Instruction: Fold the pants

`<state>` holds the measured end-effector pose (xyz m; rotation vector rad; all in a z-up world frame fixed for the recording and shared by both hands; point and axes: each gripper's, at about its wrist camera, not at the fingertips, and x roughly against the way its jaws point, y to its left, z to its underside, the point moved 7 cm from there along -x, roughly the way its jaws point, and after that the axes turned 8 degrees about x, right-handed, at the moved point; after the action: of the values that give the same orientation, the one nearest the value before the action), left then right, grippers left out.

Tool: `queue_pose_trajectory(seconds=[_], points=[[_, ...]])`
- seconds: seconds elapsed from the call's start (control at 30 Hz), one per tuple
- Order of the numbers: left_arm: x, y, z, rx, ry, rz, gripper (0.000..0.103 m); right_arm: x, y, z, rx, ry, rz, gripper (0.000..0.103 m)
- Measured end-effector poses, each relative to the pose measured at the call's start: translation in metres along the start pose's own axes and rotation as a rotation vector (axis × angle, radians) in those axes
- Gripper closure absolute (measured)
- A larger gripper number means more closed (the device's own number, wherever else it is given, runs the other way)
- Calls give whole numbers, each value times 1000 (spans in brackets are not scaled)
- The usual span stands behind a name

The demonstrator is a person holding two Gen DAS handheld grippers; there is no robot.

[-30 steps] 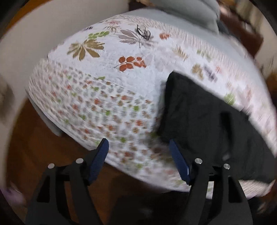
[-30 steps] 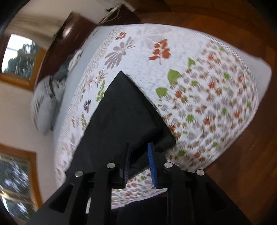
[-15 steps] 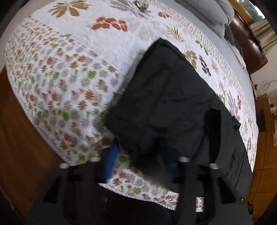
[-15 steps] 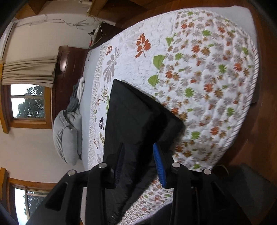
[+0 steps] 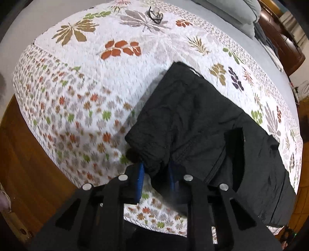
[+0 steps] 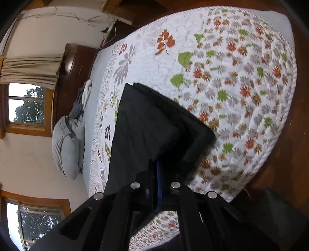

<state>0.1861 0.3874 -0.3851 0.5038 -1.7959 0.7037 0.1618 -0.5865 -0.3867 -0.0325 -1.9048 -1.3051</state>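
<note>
Black pants lie partly folded on a floral quilt near the bed's edge. In the left wrist view my left gripper points steeply down at the pants' near corner. Its jaws are closing, and a bunched wad of black fabric fills the gap between the blue pads. In the right wrist view the pants show stacked layers at their right end. My right gripper sits at their near edge, its jaws closing tight on a thin fold of the fabric.
A pair of glasses lies on the quilt at the far side. Grey pillows and loose clothes lie at the head of the bed by a dark wooden headboard. Wooden floor surrounds the bed's edge.
The left gripper moved from beside the pants onto their near corner, and its wide jaws closed around the fabric. The right gripper's jaws came together on the pants' edge.
</note>
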Motion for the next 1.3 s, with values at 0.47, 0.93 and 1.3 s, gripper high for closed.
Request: queue_pose_trajectory(seconds=[0.47,0.93,1.3], points=[[2,13,12,-24,-28,-21,74,-16,-24,2,-47,12,28,99],[63,-9,36,-205,-113,95,24,30,-38,-8,-92,-71,-53,59],[61,-16,31,-172,-98,78,20,7,-31,-19,-58,-97,-39,98]])
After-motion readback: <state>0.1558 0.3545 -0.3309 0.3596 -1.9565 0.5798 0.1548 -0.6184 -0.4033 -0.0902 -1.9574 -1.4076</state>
